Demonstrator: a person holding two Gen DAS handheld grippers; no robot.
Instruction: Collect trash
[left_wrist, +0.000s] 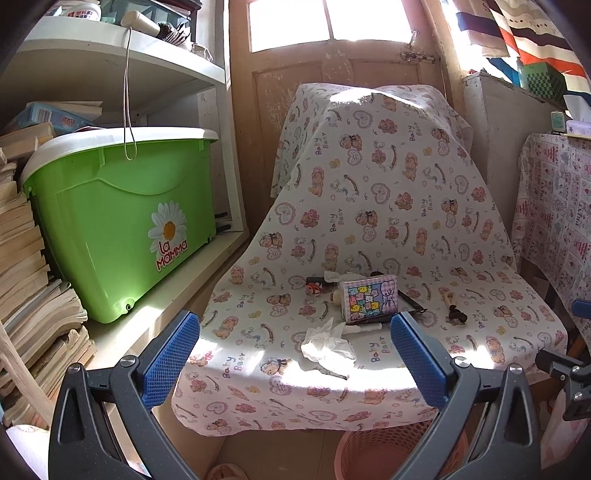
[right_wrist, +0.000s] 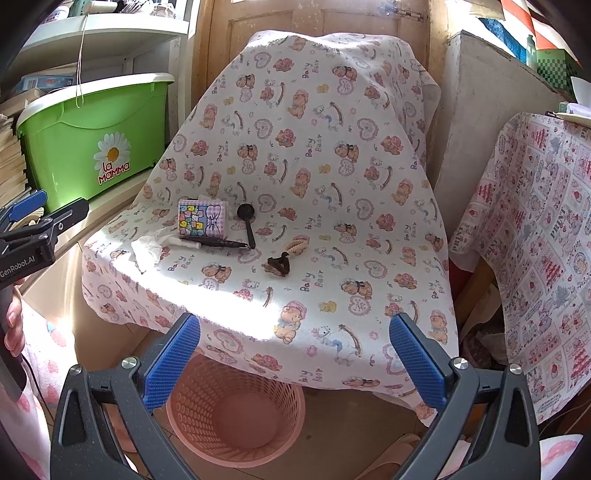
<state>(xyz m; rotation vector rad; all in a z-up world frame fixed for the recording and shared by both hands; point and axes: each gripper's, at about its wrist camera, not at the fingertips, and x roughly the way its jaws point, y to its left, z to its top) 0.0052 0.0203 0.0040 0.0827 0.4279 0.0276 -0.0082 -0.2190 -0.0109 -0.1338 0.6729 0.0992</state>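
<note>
The left gripper (left_wrist: 295, 354), jaws spread and empty, should close squarely over the crumpled tissue (left_wrist: 327, 345) near the chair's (left_wrist: 369, 184) front edge; the right gripper (right_wrist: 295, 363) hangs released above the basket (right_wrist: 236, 410).

Green bin (left_wrist: 122, 221): "la MaMMa" under a daisy. Chair cover (left_wrist: 369, 206): "Baby Bear" repeated all over. Left gripper (right_wrist: 27, 216) body, seen in right view: "GenRobot.AI". Cloth (right_wrist: 546, 229) at right: "PRINT", partly legible

Two black clamp-style grippers with blue textured pads

Left gripper (left_wrist: 295, 349) and right gripper (right_wrist: 294, 349) carry silver round screws (right_wrist: 128, 362); white "GenRobot.AI" lettering (right_wrist: 17, 266) at nine o'clock, bare-skinned fingers (right_wrist: 13, 332) beneath.
</note>
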